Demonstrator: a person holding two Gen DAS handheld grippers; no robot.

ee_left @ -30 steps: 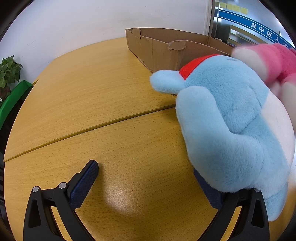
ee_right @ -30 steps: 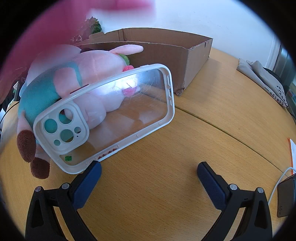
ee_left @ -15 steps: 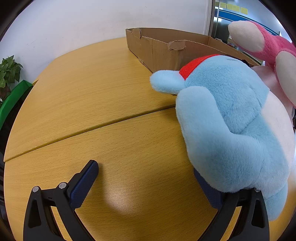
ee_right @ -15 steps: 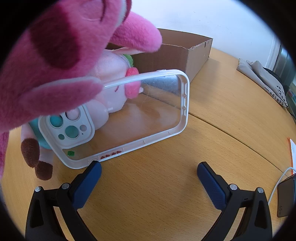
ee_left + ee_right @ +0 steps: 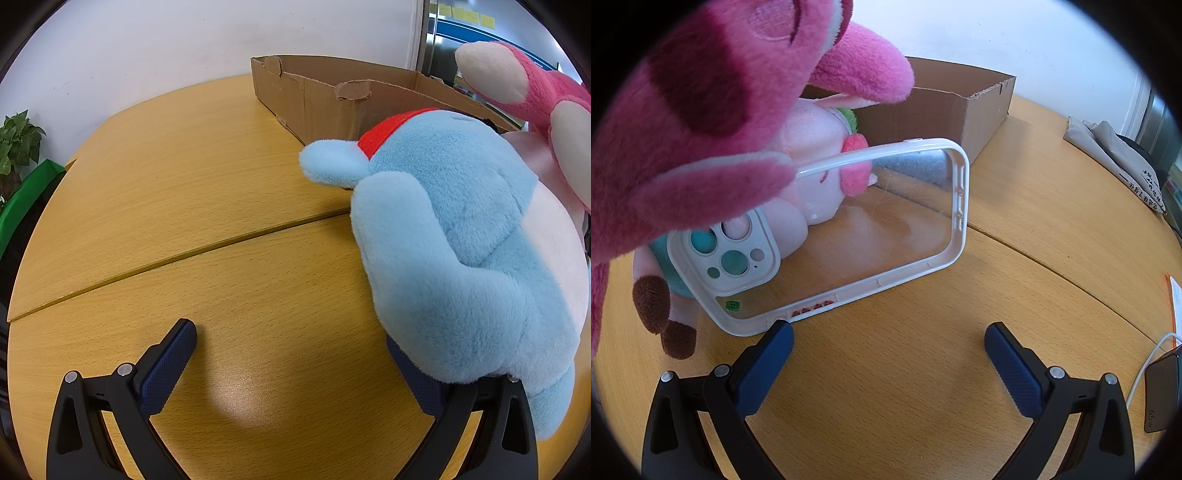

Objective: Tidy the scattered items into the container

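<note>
Your left gripper (image 5: 291, 354) jaws spread wide, right finger partly hidden; right gripper (image 5: 888, 350) also wide open, apparently gripping nothing.

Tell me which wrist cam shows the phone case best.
Right wrist view: the clear phone case shows nearly whole, propped against the pale pink plush, with the dark pink plush covering part of its upper edge. Left wrist view shows none of it.

My left gripper (image 5: 291, 354) and right gripper (image 5: 888, 350) share black triangular-cutout arms, silver screws and textured navy-blue finger pads (image 5: 764, 369).
</note>
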